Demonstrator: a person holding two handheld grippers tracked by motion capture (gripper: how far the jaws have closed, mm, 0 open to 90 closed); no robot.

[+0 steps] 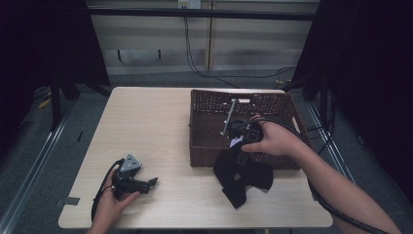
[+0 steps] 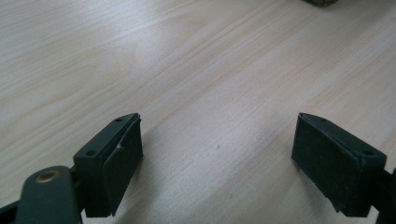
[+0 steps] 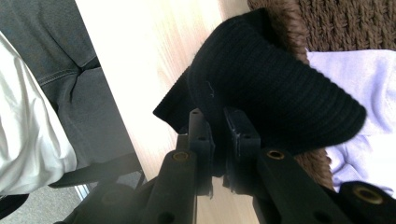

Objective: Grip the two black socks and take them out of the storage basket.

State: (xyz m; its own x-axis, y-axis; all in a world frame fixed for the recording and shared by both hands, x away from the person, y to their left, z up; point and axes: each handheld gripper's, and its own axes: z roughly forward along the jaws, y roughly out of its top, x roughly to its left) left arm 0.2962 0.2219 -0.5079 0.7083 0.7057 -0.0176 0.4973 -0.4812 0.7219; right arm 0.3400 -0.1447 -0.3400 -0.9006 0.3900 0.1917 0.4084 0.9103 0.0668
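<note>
A black ribbed knit garment [image 1: 243, 180] hangs over the front wall of a brown wicker basket [image 1: 195, 127] and spreads on the table in front of it. My right gripper [image 1: 238, 147] points down at the basket's front rim, shut on a fold of this garment [image 3: 275, 93]; in the right gripper view the jaws [image 3: 217, 122] pinch the black cloth. My left gripper [image 1: 150, 183] lies on the table near the front left corner. Its jaws [image 2: 217, 154] stand wide open over bare wood with nothing between them.
A pale lavender cloth [image 3: 348, 74] lies inside the basket under the black garment. The light wooden table [image 1: 156, 122] ends close to the person's lap at the front. A cable loops from the right gripper past the basket's right side.
</note>
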